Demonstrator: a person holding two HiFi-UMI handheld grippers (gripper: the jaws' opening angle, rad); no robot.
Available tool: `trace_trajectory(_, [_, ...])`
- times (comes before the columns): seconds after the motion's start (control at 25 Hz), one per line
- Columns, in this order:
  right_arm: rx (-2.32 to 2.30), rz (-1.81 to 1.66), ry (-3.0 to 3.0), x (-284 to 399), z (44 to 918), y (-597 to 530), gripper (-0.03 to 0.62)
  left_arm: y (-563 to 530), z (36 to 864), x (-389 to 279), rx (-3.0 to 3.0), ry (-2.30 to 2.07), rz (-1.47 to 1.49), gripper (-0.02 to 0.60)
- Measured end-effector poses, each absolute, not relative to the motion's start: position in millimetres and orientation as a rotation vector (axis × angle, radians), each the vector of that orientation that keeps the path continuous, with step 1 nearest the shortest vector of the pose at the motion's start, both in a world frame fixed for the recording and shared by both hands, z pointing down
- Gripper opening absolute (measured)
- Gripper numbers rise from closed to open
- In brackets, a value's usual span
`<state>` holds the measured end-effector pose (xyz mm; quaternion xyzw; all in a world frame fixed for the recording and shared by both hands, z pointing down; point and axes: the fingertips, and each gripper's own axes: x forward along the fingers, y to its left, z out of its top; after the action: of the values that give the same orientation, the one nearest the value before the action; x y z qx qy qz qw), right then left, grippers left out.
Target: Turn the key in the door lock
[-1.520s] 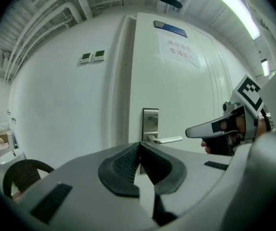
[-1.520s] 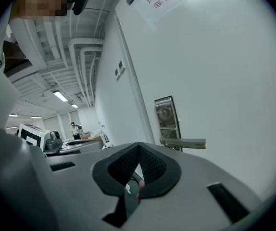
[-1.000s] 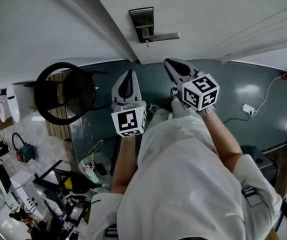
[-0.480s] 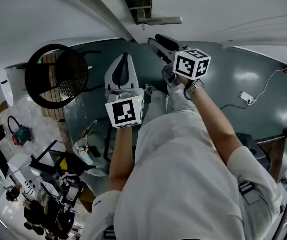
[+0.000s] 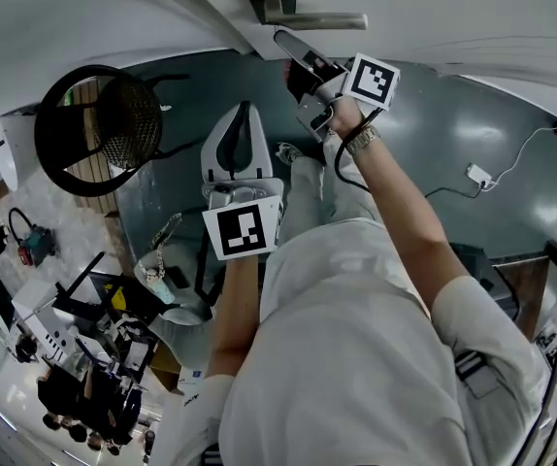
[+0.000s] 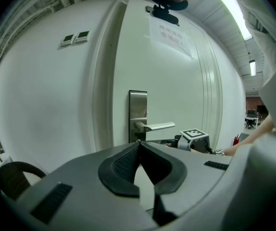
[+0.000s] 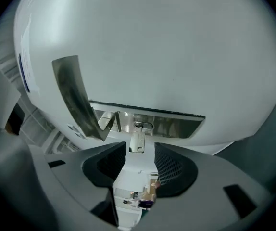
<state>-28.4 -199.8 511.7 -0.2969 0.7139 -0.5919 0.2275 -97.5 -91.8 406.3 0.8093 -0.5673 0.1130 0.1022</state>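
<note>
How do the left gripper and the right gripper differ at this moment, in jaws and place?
Left gripper: jaws together, empty; right gripper: jaws apart, just been opening, the key between them untouched. Right gripper is at the lock; left gripper hangs back from it. Both point towards the door.

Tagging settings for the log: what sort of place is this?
Probably an office or workshop interior: white door with silver lever handle, black mesh office chair, long ceiling strip light.

Narrow gaps are left either side of the key [image 7: 137, 141] between the just-opened jaws of the right gripper [image 7: 140, 148], while nearby room is taken by the lever handle [image 7: 75, 97].
</note>
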Motion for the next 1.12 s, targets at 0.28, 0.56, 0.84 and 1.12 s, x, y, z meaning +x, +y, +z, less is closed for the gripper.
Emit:
trace_trajectory(0.28, [-0.585, -1.68, 1.666, -34, 521, -210, 0.172, -84, 421, -102, 2.375, -1.67, 0.364, 0.009])
trace_trajectory(0.56, [-0.366, -1.652, 1.533, -34, 514, -211, 0.081, -79, 426, -104, 2.356, -1.683, 0.378, 0.009])
trace_trajectory(0.84, [-0.623, -1.571, 1.83, -29, 505, -213, 0.032, -79, 424, -99, 2.368, -1.675, 0.395, 0.009])
trace_trajectory(1.12, [-1.093, -1.454, 2.115, -21, 497, -211, 0.028, -77, 414, -91, 2.386, -1.682, 0.377, 0.009])
